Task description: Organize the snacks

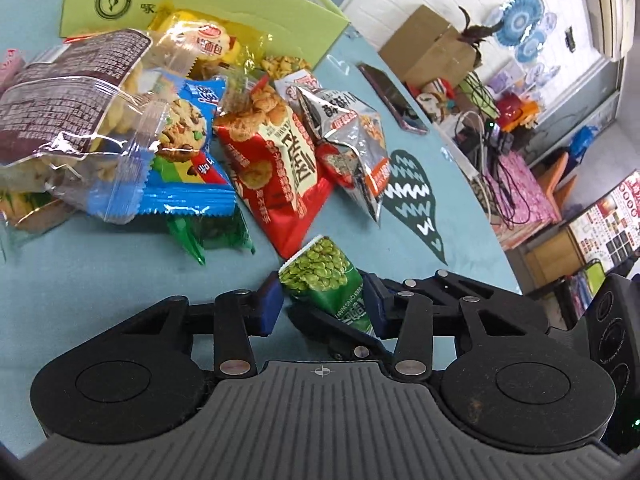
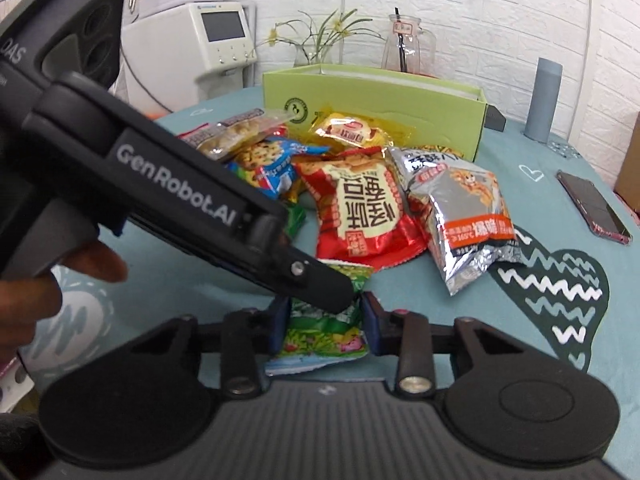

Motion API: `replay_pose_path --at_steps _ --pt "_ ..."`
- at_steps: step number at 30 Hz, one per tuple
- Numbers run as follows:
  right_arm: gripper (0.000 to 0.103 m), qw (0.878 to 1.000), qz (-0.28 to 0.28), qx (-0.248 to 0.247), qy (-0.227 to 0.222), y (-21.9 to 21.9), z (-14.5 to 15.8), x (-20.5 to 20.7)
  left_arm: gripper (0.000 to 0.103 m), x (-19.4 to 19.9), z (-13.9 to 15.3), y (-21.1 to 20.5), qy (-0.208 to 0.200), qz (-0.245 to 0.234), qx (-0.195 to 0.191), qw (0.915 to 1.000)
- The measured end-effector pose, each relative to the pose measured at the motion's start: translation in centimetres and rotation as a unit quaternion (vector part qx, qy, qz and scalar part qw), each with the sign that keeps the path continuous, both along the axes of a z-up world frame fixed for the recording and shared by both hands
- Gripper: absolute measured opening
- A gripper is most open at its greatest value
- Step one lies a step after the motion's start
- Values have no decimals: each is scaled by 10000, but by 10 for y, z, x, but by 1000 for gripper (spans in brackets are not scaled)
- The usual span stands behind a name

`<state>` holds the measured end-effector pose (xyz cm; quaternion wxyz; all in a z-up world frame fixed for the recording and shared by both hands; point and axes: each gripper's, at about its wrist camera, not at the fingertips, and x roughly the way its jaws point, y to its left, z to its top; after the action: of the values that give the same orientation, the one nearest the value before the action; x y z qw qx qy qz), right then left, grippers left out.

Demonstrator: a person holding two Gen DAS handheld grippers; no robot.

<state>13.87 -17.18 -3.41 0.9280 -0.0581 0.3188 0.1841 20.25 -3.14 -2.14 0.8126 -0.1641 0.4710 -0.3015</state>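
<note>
Both grippers clamp the same green pea packet (image 1: 320, 276) near the table's (image 1: 100, 280) front edge: the left gripper (image 1: 326, 304) pinches one end, the right gripper (image 2: 326, 320) the other, pads pressed on the foil. The green box (image 2: 400, 96) stands open behind the snack pile; its inside cannot be seen. A yellow packet (image 2: 356, 130) leans against its front wall, outside.

White brick wall (image 2: 460, 8); teal tablecloth (image 2: 168, 280); white appliance (image 2: 192, 44) left; cluttered shelves (image 1: 520, 176)
</note>
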Motion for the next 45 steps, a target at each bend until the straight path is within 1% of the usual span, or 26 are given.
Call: replay_pose_path --at_steps 1,2,3,5,8,12,15,17,19,21,23,25,27,28,29,30,31,33,35,36,37,38,40,42,43,45 --pt "37 9999 4 132 32 -1 5 -2 16 -1 5 2 -48 -13 -45 10000" --pt "38 9998 28 187 -4 -1 12 -4 6 -1 15 2 -163 -19 -46 9999" --pt "38 9998 46 165 -105 -1 19 -3 6 3 27 3 -318 -47 -67 9995" --pt "39 9988 40 118 -483 2 40 6 7 15 49 3 -631 -109 -132 9979" --pt "40 9964 70 139 -837 4 62 33 7 42 75 6 -973 -27 -123 9952" --pt "40 9931 81 179 -1160 6 84 87 7 88 106 4 -1356 119 -35 9907" --pt "40 9916 69 170 -1280 5 100 136 7 129 123 1 -1560 293 8 9873" --pt "40 9913 39 85 -1312 8 104 169 7 160 124 1 -1506 441 -50 9876" --pt "40 9917 15 -25 -1286 12 101 198 7 192 118 2 -1422 558 -101 9882" --pt "40 9923 22 -134 -1229 16 91 221 7 215 104 6 -1201 722 -263 9898" --pt "40 9927 21 -234 -1179 19 79 240 7 237 87 9 -1014 838 -326 9908" --pt "39 9947 -35 -50 -1022 14 68 257 10 254 73 14 -922 917 -308 9910" --pt "39 9951 -149 341 -918 1 65 267 17 253 69 21 -1122 1114 -175 9873" --pt "39 9944 -203 421 -947 -4 66 267 30 250 71 24 -1268 1143 -100 9853" --pt "41 9936 -232 448 -1012 -8 67 264 35 244 74 27 -1392 1173 -48 9833" --pt "47 9923 -285 484 -1101 -13 69 258 36 238 78 29 -1504 1207 -36 9812" --pt "55 9909 -336 549 -1183 -17 72 253 39 232 82 32 -1590 1220 -71 9797" --pt "61 9879 -399 686 -1334 -24 81 238 44 221 92 36 -1648 1236 -204 9783" --pt "67 9845 -481 765 -1506 -29 95 221 53 209 103 39 -1676 1186 -356 9781" --pt "81 9829 -509 798 -1578 -31 101 212 55 201 109 40 -1712 1173 -405 9774" --pt "102 9815 -560 796 -1651 -31 109 200 61 191 116 41 -1775 1148 -428 9765" --pt "103 9804 -568 763 -1724 -32 117 190 66 180 123 41 -1852 1122 -416 9754" --pt "103 9793 -621 638 -1817 -30 128 172 70 158 135 42 -2040 1092 -382 9721" --pt "103 9779 -717 606 -1867 -29 135 156 71 137 144 44 -2149 1046 -360 9703" --pt "103 9772 -743 655 -1881 -30 138 146 72 126 146 47 -2172 1004 -367 9703" --pt "103 9790 -585 838 -1766 -31 140 132 74 108 150 54 -2173 951 -378 9707"
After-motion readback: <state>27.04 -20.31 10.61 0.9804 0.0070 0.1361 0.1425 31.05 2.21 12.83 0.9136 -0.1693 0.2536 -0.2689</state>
